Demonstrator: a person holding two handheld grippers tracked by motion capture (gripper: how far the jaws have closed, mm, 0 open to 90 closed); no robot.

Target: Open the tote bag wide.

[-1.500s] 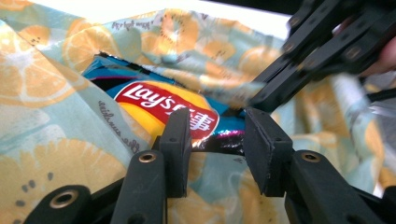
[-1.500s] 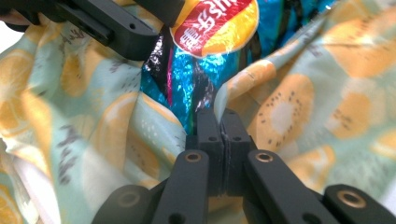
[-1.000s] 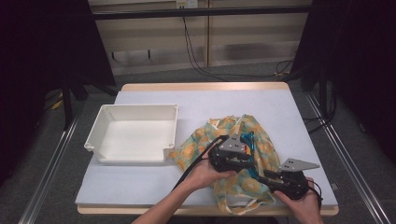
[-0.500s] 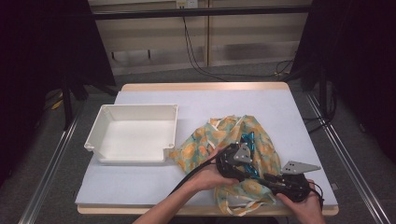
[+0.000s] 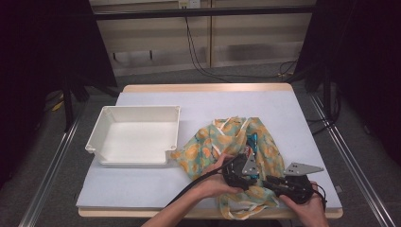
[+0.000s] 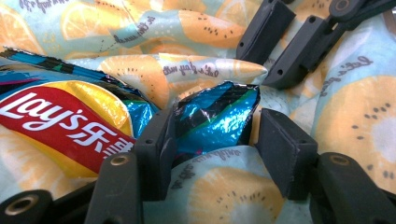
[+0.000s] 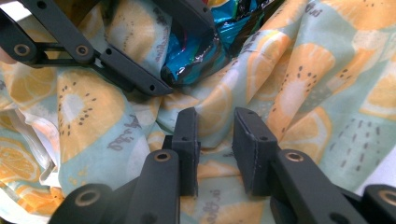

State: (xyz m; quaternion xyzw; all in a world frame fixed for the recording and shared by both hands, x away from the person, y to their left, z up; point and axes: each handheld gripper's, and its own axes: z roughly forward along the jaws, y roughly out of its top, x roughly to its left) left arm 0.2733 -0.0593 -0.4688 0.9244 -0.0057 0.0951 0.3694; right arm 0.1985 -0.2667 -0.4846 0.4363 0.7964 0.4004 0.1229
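A fruit-print cloth bag (image 5: 222, 142) lies crumpled on the table with a blue and red Lay's crisp packet (image 5: 252, 140) tucked in its folds. My left gripper (image 5: 250, 158) reaches over the cloth from the near side. In the left gripper view it (image 6: 212, 135) is open, its jaws having just been opening, with the packet's (image 6: 60, 116) blue corner loose between them. My right gripper (image 7: 215, 126) has been closing and pinches a fold of the cloth (image 7: 299, 79) just below the packet (image 7: 196, 60). From above, the right gripper (image 5: 268, 179) sits by the table's near edge.
A white plastic tray (image 5: 101, 137) stands at the left of the table (image 5: 236, 101). Cables run along the floor behind it. Metal rails flank both sides. The two grippers work close together, jaws almost touching.
My left gripper has come down toward the near edge and its jaws have spread off the crisp packet's corner. The right gripper has stayed put on the cloth.
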